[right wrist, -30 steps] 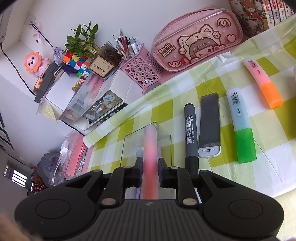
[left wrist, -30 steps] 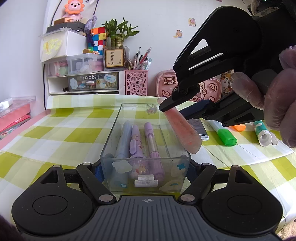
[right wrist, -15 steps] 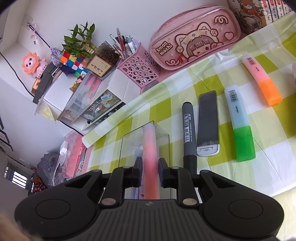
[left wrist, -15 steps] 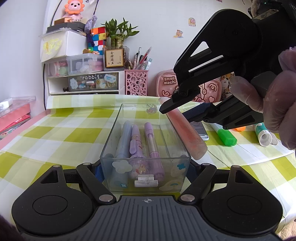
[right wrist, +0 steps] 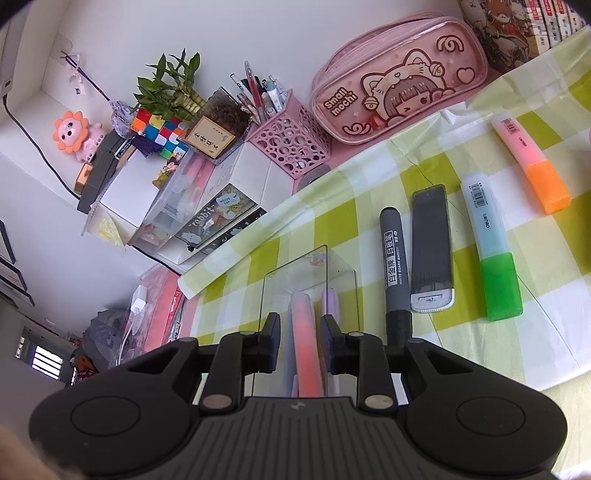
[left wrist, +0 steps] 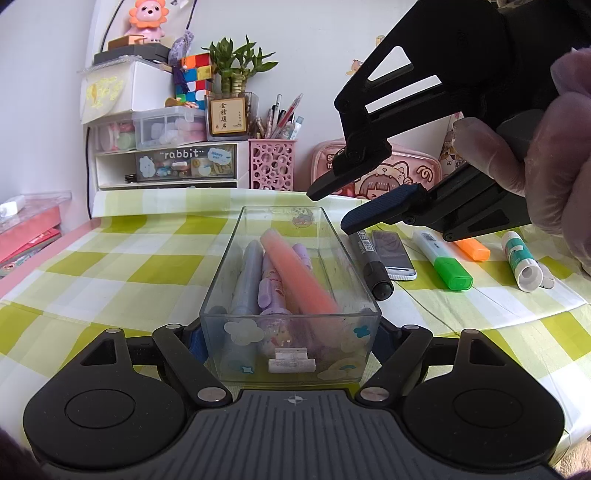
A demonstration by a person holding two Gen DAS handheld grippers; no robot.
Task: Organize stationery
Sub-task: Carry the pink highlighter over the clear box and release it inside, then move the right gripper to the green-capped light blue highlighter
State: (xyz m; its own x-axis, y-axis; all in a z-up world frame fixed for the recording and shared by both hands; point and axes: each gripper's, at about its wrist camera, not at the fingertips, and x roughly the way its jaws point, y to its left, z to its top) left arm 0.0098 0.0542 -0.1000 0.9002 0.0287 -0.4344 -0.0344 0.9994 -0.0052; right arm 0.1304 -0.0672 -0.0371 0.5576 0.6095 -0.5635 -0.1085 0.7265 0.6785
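Matte black gripper [left wrist: 334, 212] with blue pads; translucent-gloved hand [left wrist: 554, 155].

Against the wall at the table's far edge stands a white drawer unit [left wrist: 166, 166] labelled "rabbit". On its top sit a colourful puzzle cube [left wrist: 197, 77], a bamboo plant [left wrist: 236, 70] in a glass pot and, toward the far left corner, an orange lion toy [left wrist: 147, 18]. A green-and-white checked cloth [left wrist: 110, 266] covers the table.

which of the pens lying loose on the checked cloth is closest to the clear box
The dark grey whiteboard marker. It lies right beside the clear plastic box; the green-capped highlighter and orange-capped highlighter lie farther right.
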